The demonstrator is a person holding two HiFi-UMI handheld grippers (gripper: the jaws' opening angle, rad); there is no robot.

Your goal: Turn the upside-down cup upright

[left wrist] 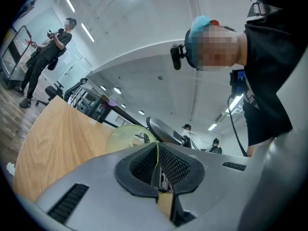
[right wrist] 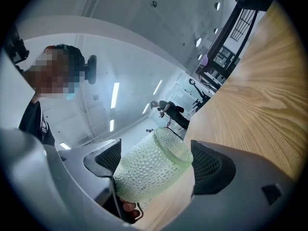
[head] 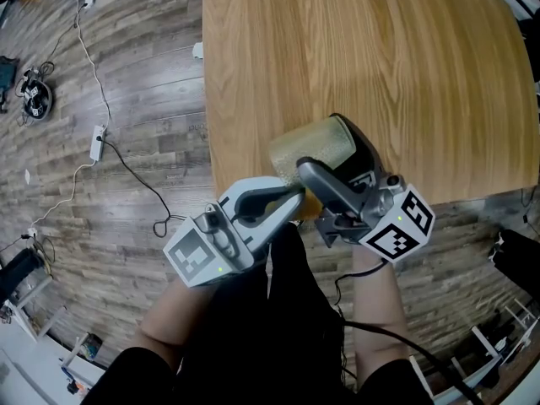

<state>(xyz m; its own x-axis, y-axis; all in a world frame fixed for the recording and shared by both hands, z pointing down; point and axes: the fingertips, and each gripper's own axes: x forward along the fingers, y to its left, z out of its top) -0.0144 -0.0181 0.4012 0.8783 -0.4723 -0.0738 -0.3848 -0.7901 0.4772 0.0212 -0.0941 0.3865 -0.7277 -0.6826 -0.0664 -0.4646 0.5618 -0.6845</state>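
A pale green dimpled glass cup lies on its side in the air over the near edge of the wooden table. My right gripper straddles the cup's body, one finger on each side, shut on it. In the right gripper view the cup fills the gap between the pads of the right gripper. My left gripper comes in from the left and is shut on the cup's thin edge. In the left gripper view that edge shows as a green line between the pads of the left gripper, with the cup beyond.
The table top stretches away behind the cup. Left of the table, cables and a power strip lie on the wood floor. A person stands far off in the room. My own dark clothing is just below the grippers.
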